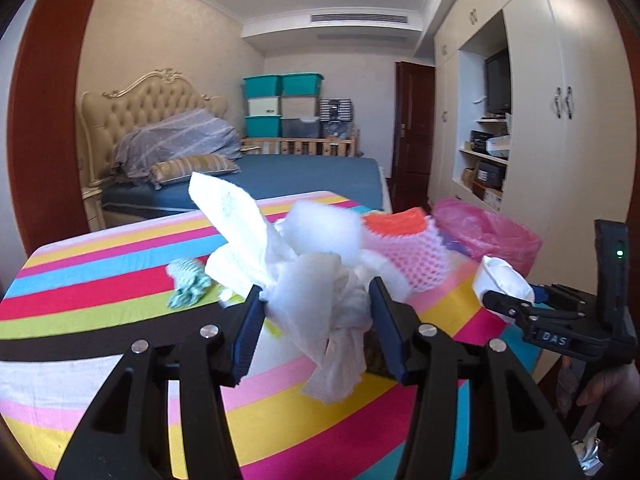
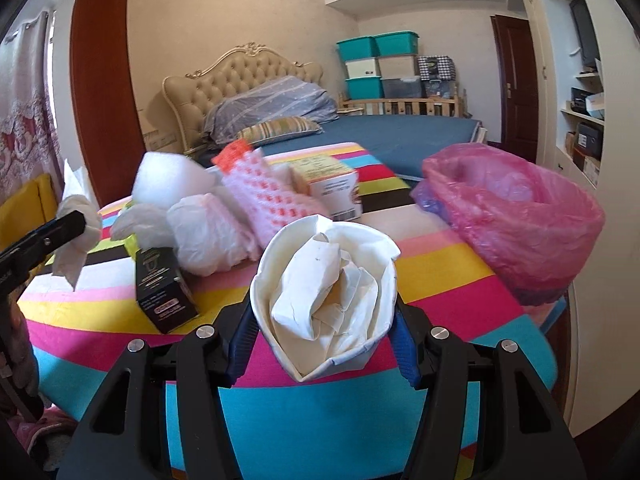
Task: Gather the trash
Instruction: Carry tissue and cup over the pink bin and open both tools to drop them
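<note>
My left gripper (image 1: 316,300) is shut on a wad of white tissue (image 1: 320,312) and holds it above the striped table (image 1: 100,300). It also shows at the left of the right wrist view (image 2: 68,228). My right gripper (image 2: 324,316) is shut on a crumpled white paper cup (image 2: 324,296) stuffed with paper, just above the table (image 2: 440,264). That gripper also shows in the left wrist view (image 1: 504,300). A pink trash bag (image 2: 516,224) stands open at the table's right edge, to the right of the cup; it also shows in the left wrist view (image 1: 488,232).
On the table lie white foam (image 2: 172,180), a pink foam net (image 2: 260,192), a white plastic bag (image 2: 212,236), a black box (image 2: 160,292), a carton (image 2: 332,188) and a green-white scrap (image 1: 186,284). A bed (image 2: 400,132) stands behind, a wardrobe (image 1: 560,120) to the right.
</note>
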{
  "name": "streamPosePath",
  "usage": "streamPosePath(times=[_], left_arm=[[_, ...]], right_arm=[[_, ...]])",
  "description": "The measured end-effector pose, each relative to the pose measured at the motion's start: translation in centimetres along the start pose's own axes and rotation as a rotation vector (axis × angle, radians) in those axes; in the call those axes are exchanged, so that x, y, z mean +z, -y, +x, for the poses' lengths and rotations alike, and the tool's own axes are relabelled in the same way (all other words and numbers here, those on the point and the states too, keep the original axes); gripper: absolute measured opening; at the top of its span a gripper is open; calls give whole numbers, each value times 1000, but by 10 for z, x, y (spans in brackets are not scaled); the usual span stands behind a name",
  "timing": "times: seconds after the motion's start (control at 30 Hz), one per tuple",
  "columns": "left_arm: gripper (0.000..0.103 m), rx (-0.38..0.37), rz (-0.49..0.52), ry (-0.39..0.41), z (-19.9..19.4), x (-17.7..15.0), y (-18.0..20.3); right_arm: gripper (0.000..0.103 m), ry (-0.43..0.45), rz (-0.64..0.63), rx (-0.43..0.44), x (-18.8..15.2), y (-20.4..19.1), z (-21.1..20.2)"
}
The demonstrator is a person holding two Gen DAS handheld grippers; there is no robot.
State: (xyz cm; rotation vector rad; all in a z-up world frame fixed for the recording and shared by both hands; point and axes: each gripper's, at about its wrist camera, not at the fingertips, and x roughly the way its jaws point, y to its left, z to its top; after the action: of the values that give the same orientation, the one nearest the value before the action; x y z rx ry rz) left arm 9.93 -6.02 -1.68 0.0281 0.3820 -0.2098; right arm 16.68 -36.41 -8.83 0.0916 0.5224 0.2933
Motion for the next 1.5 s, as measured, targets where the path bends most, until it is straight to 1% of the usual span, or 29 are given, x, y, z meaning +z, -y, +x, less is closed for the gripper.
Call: streamPosePath(times=[0.13, 0.37, 0.53, 0.67, 0.77, 0.83, 1.0, 1.13, 1.23, 1.27, 1.3, 1.33, 1.37, 1.4, 1.43, 1.5], left_arm=[[51, -92, 24, -38, 13, 13, 25], [51, -237, 73, -117, 57, 30, 82], [51, -293, 103, -168, 101, 52, 122], [52, -330, 103, -200, 136, 80, 147], [53, -343, 105, -210, 159, 98, 163], [53, -340, 118, -213, 173, 106, 175], [53, -335, 120, -255, 215, 121, 202], [53, -313, 158, -267, 244, 129, 224], [57, -328, 168, -266, 266, 136, 242], [63, -349, 157, -267, 274, 139, 247], [71, -370, 148, -267, 280, 140, 252], [75, -381, 143, -266, 288, 143, 256], [79, -370, 136, -257, 293, 145, 258], [84, -357, 128, -256, 296, 146, 257], [86, -344, 116, -261, 298, 147, 257], [92, -344, 71, -263, 293, 147, 247]], right_arm=[[56, 19, 32, -31, 4, 18, -8], [56, 55, 56, -92, 14, 47, -20], [57, 76, 49, -147, 29, 78, -24], [57, 81, 63, -193, 42, 104, -21], [57, 93, 74, -218, 52, 125, -20], [57, 100, 70, -235, 59, 136, -18], [57, 106, 53, -274, 70, 158, -9], [58, 101, 77, -309, 80, 182, 4], [59, 86, 72, -323, 85, 191, 16], [61, 84, 59, -320, 85, 195, 22], [62, 84, 51, -321, 86, 196, 25], [64, 80, 42, -319, 85, 198, 30], [67, 69, 30, -312, 83, 200, 35], [73, 67, 24, -312, 82, 201, 37], [79, 66, 15, -318, 79, 202, 38], [81, 74, 22, -321, 73, 202, 34]])
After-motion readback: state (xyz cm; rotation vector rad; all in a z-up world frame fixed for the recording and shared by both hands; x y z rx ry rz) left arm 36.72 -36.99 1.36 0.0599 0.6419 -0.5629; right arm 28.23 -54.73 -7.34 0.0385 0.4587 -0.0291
